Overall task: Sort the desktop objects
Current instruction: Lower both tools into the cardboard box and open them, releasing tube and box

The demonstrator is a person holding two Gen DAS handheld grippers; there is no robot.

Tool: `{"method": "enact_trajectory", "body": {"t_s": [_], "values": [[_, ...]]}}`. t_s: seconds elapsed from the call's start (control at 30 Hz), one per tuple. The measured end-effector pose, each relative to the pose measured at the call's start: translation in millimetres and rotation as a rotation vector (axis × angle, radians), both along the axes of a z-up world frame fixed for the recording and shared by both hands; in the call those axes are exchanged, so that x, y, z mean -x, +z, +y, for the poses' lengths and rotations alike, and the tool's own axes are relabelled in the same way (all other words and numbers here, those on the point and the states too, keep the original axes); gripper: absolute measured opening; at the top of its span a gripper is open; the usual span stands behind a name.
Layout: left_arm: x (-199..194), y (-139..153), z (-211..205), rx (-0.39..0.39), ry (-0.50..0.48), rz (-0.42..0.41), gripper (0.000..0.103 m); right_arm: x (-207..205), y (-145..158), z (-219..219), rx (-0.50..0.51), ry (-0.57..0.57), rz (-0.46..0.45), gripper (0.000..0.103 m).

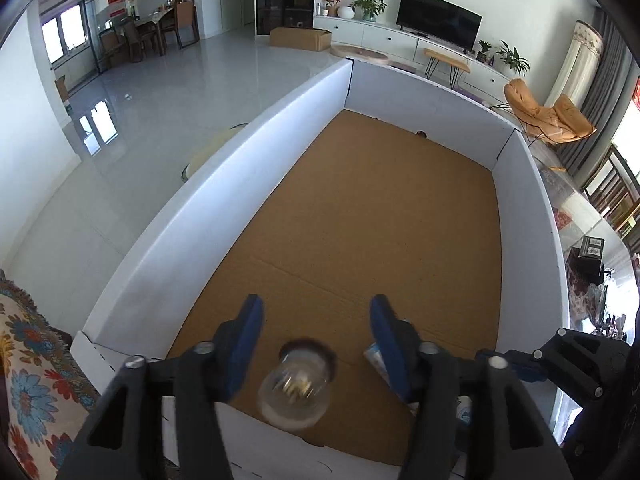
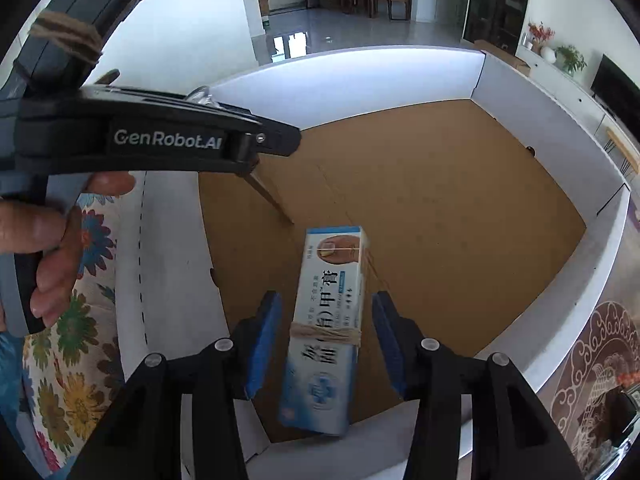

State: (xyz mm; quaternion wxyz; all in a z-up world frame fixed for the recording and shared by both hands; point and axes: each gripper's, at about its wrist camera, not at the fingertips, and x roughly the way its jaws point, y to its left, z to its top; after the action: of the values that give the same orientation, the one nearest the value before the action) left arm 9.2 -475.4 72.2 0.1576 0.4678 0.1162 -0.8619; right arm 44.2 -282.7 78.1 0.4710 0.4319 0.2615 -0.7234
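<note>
Low in both frames, our left claw (image 1: 316, 344) gapes around a clear glass bulb (image 1: 295, 392); our right claw (image 2: 326, 340) stands apart, untouching, around a blue-white string-tied carton (image 2: 326, 332), above the white-walled cardboard box (image 1: 240, 184).

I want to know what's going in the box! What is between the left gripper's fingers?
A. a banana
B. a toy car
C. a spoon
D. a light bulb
D: a clear glass light bulb sits between the left gripper's open blue fingers, above the box.

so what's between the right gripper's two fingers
The blue-and-white carton, tied with twine, sits between the right gripper's open jaws without touching either pad, seen in the right wrist view.
</note>
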Motion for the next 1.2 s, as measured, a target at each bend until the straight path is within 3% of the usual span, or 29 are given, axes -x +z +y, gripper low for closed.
{"method": "enact_trajectory", "body": {"t_s": [0.07,0.3,0.47,0.63,0.77,0.83,0.97,1.03,1.13,1.2], "values": [[-0.5,0.4,4.4,0.013,-0.003,0.011,0.076,-6.6,-2.8,-3.6,-0.026,0.017,0.032,0.049],[-5.8,-4.8,8.3,0.020,-0.005,-0.012,0.076,-10.8,-7.2,5.3,-0.020,0.033,0.067,0.049],[-16.8,-0.2,3.7,-0.033,0.007,0.032,0.076,-1.3,-1.5,33.6,-0.016,0.042,0.088,0.049],[1.9,-15.1,-1.1,-0.067,-0.012,-0.044,0.076,0.5,0.6,47.6,0.000,0.047,0.103,0.049],[-3.3,-6.2,-1.9,-0.075,0.010,0.015,0.076,5.2,3.0,49.2,0.009,0.050,0.106,0.049],[-10.4,0.2,0.0,-0.071,0.020,0.043,0.076,10.7,7.6,50.8,0.052,0.035,0.081,0.048],[-28.3,27.4,21.4,-0.028,0.009,0.126,0.076,19.0,39.0,82.5,0.269,-0.062,0.046,0.049],[-32.4,42.4,42.6,0.001,-0.017,0.153,0.076,16.3,54.6,110.1,0.356,-0.101,0.069,0.057],[-38.6,62.2,83.6,-0.008,-0.102,0.216,0.079,14.3,64.6,165.1,0.434,-0.216,0.127,0.092],[-39.1,74.5,123.7,-0.012,-0.178,0.260,0.082,11.6,62.7,213.0,0.445,-0.323,0.174,0.094]]}}
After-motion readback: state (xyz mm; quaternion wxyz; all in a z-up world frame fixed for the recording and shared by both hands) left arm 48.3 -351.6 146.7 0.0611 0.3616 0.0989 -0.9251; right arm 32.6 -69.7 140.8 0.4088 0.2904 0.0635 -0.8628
